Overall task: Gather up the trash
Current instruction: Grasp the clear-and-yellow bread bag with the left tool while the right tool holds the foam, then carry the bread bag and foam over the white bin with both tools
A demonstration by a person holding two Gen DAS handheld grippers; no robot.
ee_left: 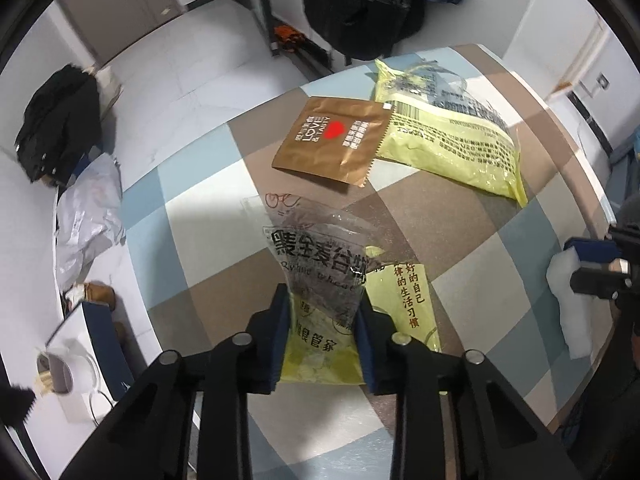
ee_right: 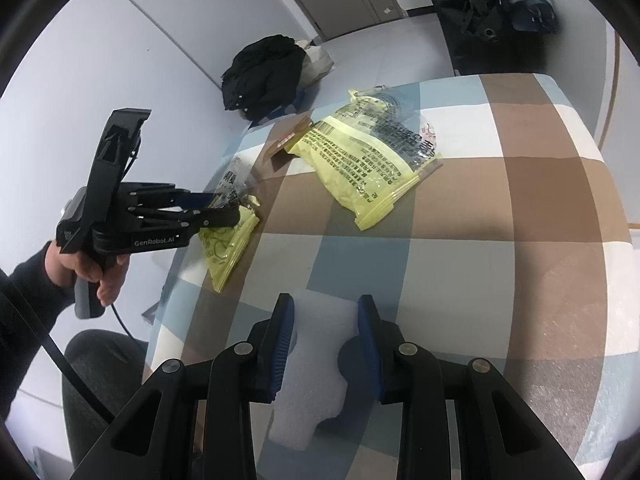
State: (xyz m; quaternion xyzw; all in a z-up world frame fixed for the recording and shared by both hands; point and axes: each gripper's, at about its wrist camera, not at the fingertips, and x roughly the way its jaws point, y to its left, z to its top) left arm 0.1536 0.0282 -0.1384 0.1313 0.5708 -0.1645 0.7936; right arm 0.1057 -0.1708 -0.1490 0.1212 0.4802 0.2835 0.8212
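Observation:
A half-clear, half-yellow snack wrapper (ee_left: 320,264) lies near the edge of the checked table cloth (ee_left: 200,248). My left gripper (ee_left: 322,300) is shut on its near end, a pad pressed against each side. The right wrist view shows the same gripper (ee_right: 236,210) on that wrapper (ee_right: 228,240), held by a person's hand (ee_right: 92,268). My right gripper (ee_right: 326,304) is shut on a white foam piece (ee_right: 316,360) just above the cloth. A second yellow bag (ee_left: 452,136) and a brown sachet (ee_left: 332,140) lie flat further back.
A black jacket (ee_left: 60,132) and a white plastic bag (ee_left: 88,216) lie on the floor left of the table. A large black bag (ee_left: 360,4) stands beyond the far edge. A white box (ee_left: 76,368) sits low at the left.

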